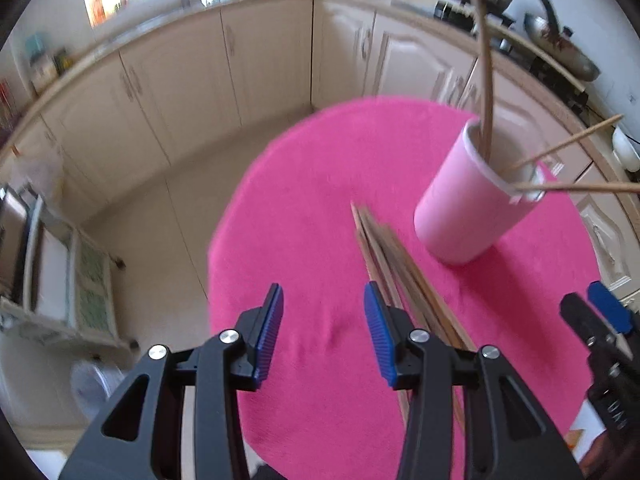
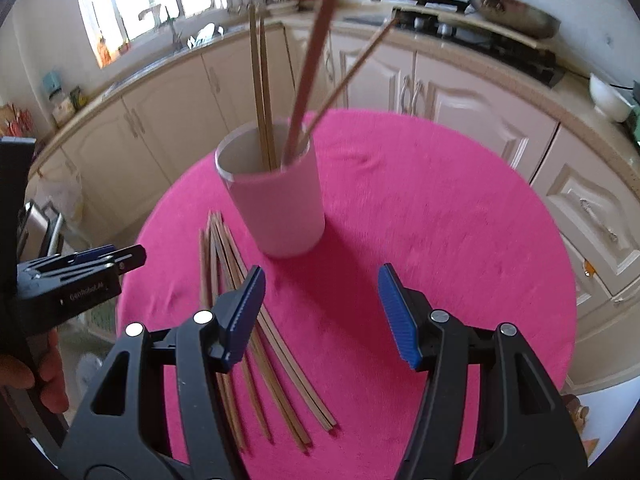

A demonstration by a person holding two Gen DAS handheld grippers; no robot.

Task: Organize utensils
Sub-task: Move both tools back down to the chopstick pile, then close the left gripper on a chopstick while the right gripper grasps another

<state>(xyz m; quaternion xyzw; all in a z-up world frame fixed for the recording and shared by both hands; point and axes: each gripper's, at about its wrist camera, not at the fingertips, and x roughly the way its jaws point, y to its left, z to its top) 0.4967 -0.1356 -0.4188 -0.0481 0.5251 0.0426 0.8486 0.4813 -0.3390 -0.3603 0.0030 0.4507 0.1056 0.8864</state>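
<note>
- Both grippers are over the table with jaws wide apart and nothing held: the left gripper (image 1: 323, 334) hangs above bare pink cloth, the right gripper (image 2: 322, 314) sits a little short of the cup.
- Just under the left gripper's right-hand finger lies the loose bundle of chopsticks (image 2: 224, 264), fanned flat on the pink tablecloth (image 2: 440, 220), their far tips near the foot of the cup.
- Standing upright on the cloth is the pink cup (image 2: 280, 204), already holding several chopsticks (image 2: 262, 92) that lean out at different angles.
- Handling call: these sticks look thin, stiff, light and smooth, so they will likely roll or slip between the ribbed pads.
- Best bet is a pinch near mid-length, across one stick or a pair, where it balances.
- Watch that cup: it looks light, and the leaning sticks could tip it if nudged.
</note>
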